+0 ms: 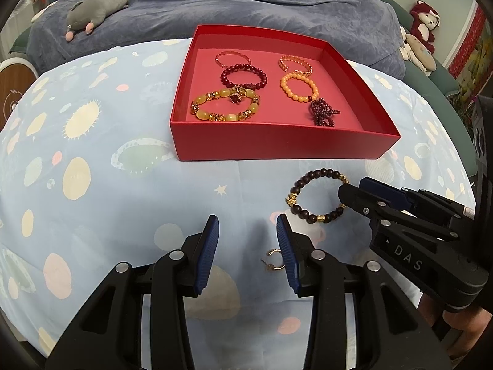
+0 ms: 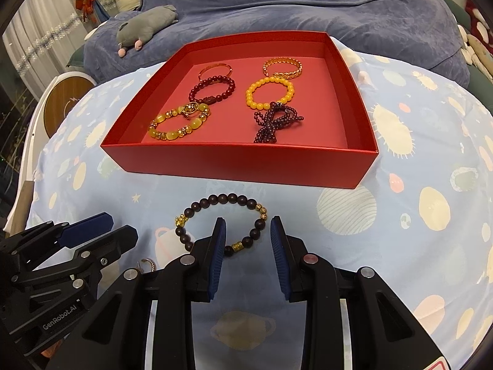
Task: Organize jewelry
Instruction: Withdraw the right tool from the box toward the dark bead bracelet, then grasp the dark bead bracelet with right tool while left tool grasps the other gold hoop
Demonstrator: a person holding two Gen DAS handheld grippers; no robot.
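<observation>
2 grippers, left and right, hold ribbed blue jaws spread; a dark round-bead bracelet lies on patterned cloth before the matte red cardboard box.

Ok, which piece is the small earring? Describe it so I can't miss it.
Start at the red cardboard tray on the blue patterned cloth. Nearer than the dark wooden bead bracelet, the small gold hoop earring lies between the left claw fingers: tiny, beadless.
</observation>
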